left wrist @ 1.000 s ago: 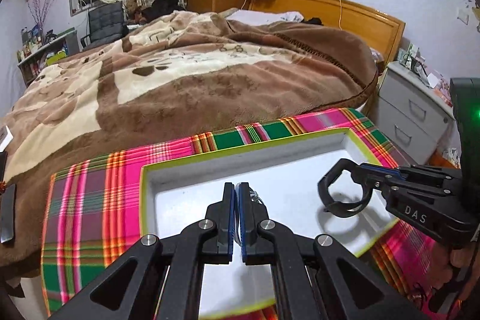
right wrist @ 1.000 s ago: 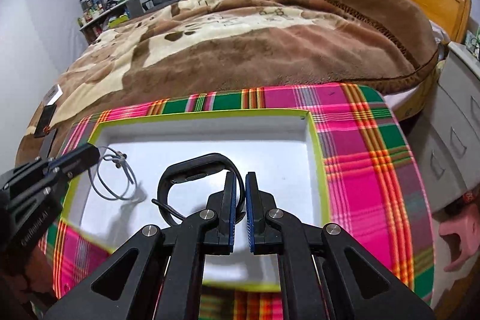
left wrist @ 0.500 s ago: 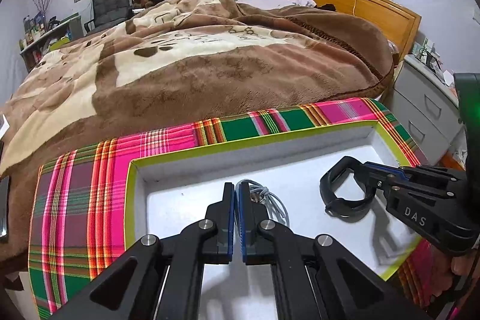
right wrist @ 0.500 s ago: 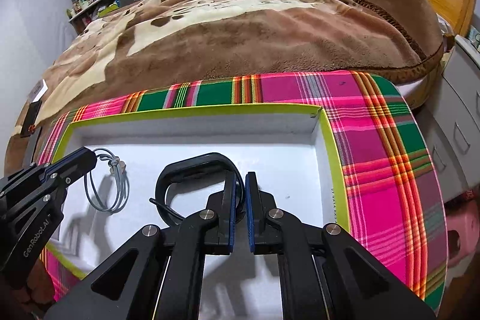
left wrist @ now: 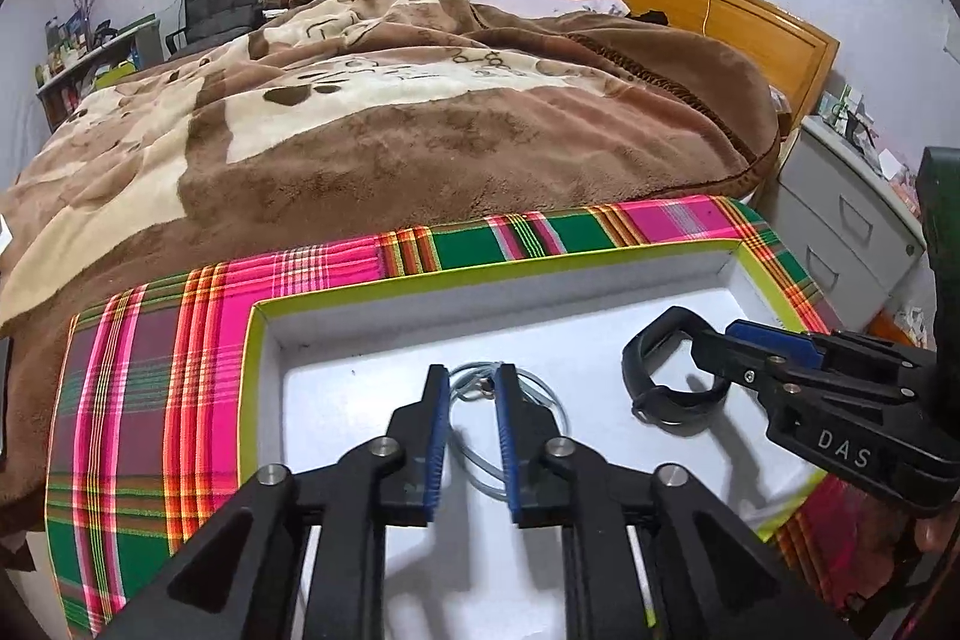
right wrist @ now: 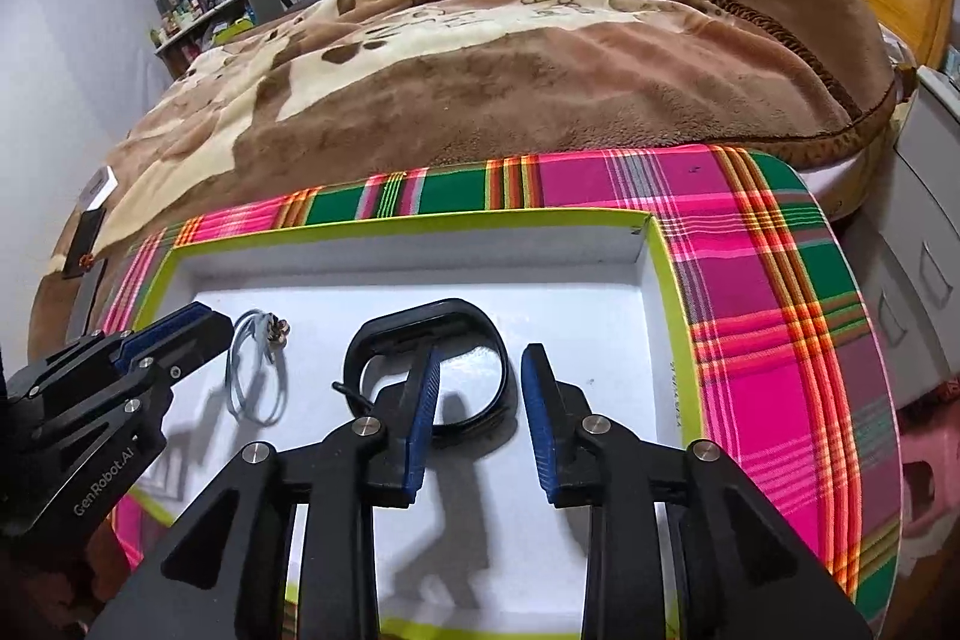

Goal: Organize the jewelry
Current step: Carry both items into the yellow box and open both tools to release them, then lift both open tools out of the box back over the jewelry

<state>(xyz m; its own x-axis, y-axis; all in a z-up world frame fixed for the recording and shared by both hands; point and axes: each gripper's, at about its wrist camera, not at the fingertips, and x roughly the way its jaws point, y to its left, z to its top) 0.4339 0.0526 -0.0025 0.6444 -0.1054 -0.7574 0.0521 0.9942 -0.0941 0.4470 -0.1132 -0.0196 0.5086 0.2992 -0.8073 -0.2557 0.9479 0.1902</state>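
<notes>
A white tray with a lime-green rim (left wrist: pixel 480 271) (right wrist: pixel 420 220) sits on a plaid cloth. A thin grey-blue cord necklace (left wrist: pixel 480 388) (right wrist: pixel 255 370) lies on the tray floor. My left gripper (left wrist: pixel 469 373) (right wrist: pixel 198 322) is open, its fingers on either side of the necklace's near loop. A black wristband (left wrist: pixel 666 370) (right wrist: pixel 456 310) lies on the tray to the right. My right gripper (right wrist: pixel 477 355) (left wrist: pixel 729 334) is open just above it, the band's right side between the fingers.
The plaid cloth (left wrist: pixel 150 370) (right wrist: pixel 780 310) covers a small table set against a bed with a brown blanket (left wrist: pixel 390 118). A grey drawer unit (left wrist: pixel 852 232) stands at the right. A dark phone (right wrist: pixel 84 244) lies on the bed at the left.
Both grippers have opened. The necklace has left the left gripper and the wristband has left the right gripper; both now lie on the tray floor.
</notes>
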